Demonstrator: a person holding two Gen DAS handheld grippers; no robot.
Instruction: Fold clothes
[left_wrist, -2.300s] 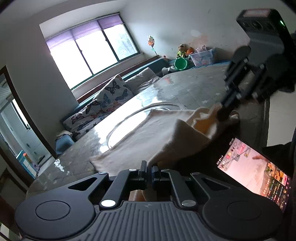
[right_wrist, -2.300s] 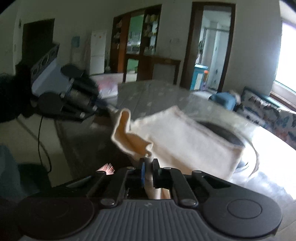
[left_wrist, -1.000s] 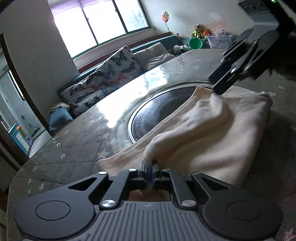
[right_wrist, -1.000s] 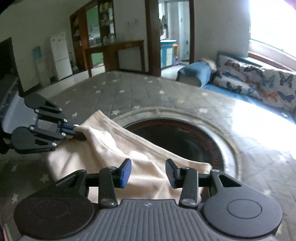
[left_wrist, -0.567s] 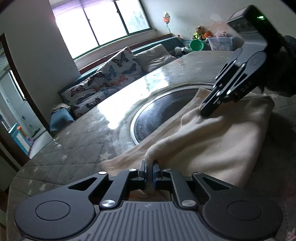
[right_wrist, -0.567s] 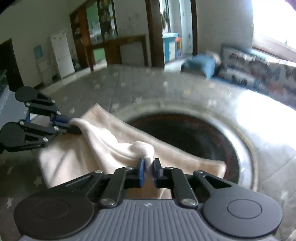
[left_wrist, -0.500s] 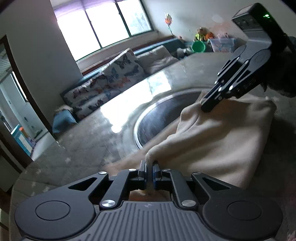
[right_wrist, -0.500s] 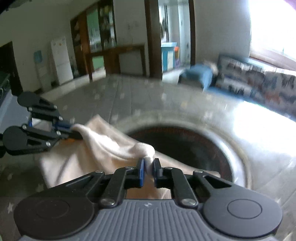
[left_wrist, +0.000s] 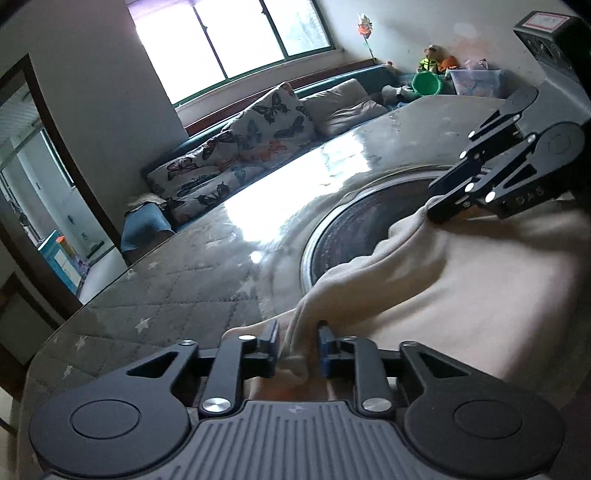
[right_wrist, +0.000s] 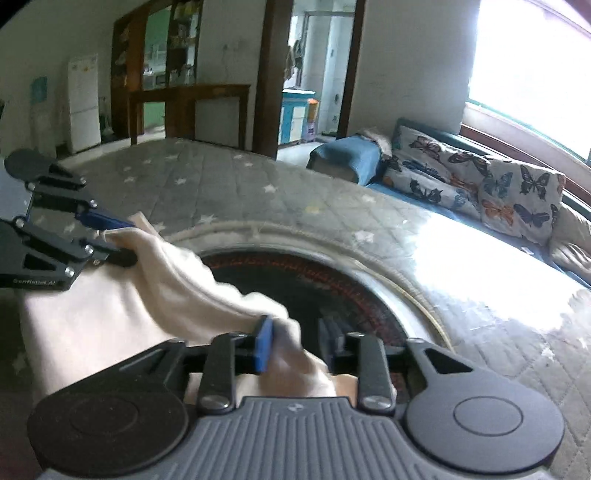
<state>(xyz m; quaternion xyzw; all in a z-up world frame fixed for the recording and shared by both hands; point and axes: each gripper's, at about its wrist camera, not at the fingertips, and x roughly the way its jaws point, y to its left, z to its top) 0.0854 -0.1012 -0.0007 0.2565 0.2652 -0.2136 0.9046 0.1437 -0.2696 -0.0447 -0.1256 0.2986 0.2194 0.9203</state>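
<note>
1. Cream cloth (left_wrist: 461, 291) is lying folded on the round table (left_wrist: 177, 280), which is covered in grey quilted, star-printed fabric, and its far edge is hanging over the dark round inset (right_wrist: 295, 280) at the table's middle.
2. We are watching the left tool (left_wrist: 297, 341) opening its jaws; a raised ridge of the cloth's edge is standing between the two fingers, and the fingers are no longer pressing on it.
3. We are seeing the right tool (right_wrist: 295, 345) opening its jaws as well, with a blurred bunch of the cloth lying between the fingers, against the blue pad (right_wrist: 264, 343) on the left and apart from the other finger.
4. We are noting that each tool is showing in the other's view, both at the same lifted edge of the cloth, one at each end of it.
5. We are making out a sofa with butterfly cushions (left_wrist: 255, 136) beyond the table, under a bright window (left_wrist: 236, 33).
</note>
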